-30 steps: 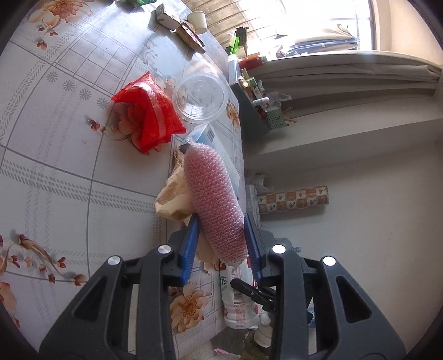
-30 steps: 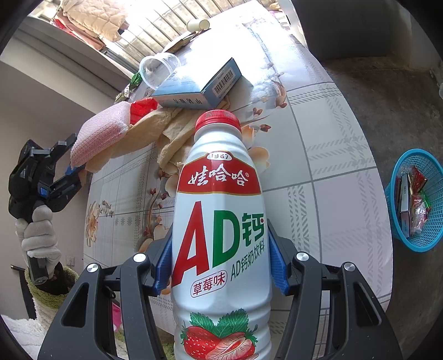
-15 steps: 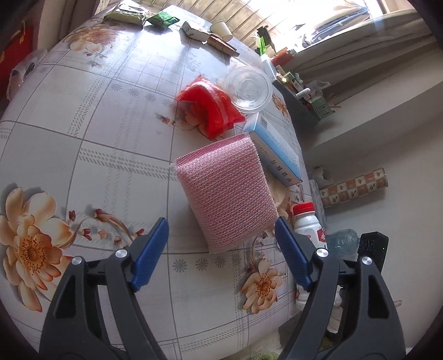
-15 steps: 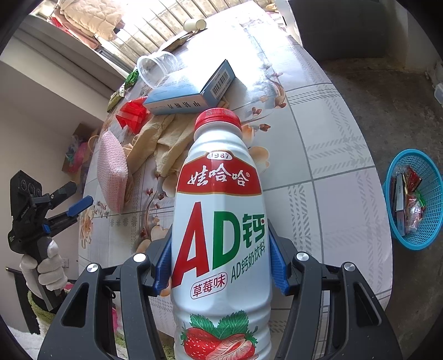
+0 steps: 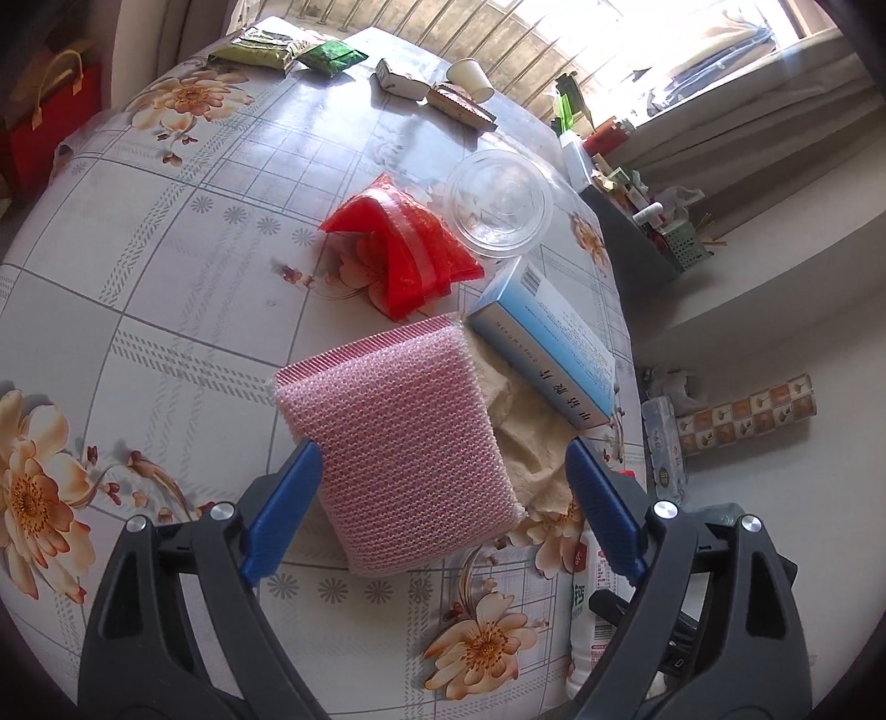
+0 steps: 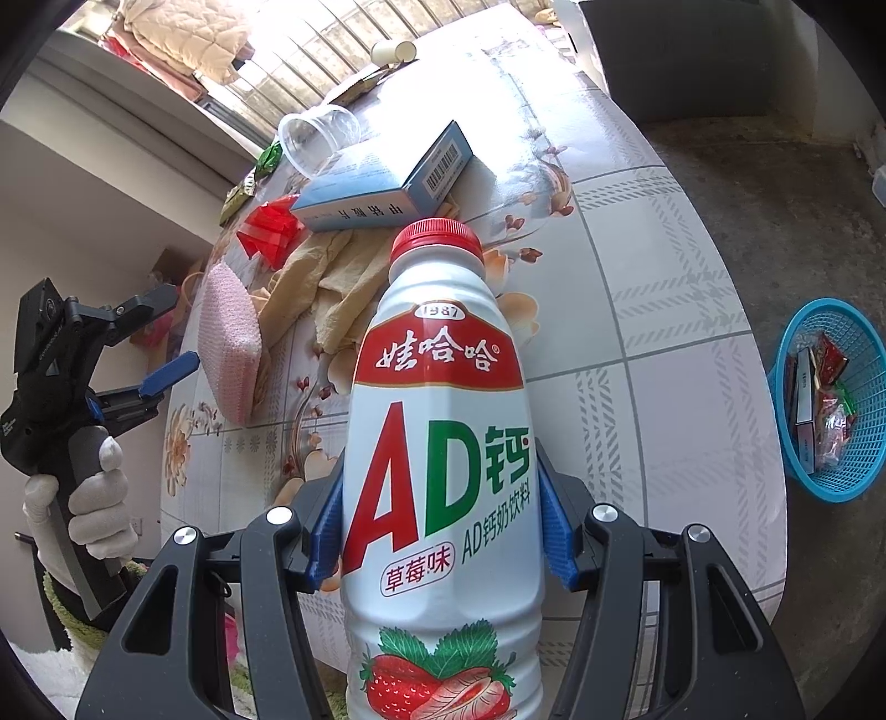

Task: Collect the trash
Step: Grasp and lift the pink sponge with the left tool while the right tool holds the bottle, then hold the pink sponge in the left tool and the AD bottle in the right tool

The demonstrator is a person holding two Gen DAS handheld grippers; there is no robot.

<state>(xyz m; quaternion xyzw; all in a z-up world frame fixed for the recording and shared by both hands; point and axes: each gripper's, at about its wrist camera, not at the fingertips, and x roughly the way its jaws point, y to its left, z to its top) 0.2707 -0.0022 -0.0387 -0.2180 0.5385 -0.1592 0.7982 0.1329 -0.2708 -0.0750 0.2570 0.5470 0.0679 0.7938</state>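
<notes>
My left gripper is open, its blue fingers on either side of the near end of a pink bubble-wrap pad that lies flat on the flowered table. The pad also shows in the right wrist view, with the left gripper beside it. My right gripper is shut on a white milk-drink bottle with a red cap, held upright above the table's near edge. A blue trash basket with wrappers stands on the floor to the right.
On the table lie a red plastic wrapper, a clear plastic cup, a blue box, a beige cloth, snack packets, a small carton and a paper cup. A cluttered shelf stands behind.
My left gripper opened and let go of the pink pad, which dropped flat onto the table; the gripper drew back slightly. The right gripper kept holding the bottle, nearly still.
</notes>
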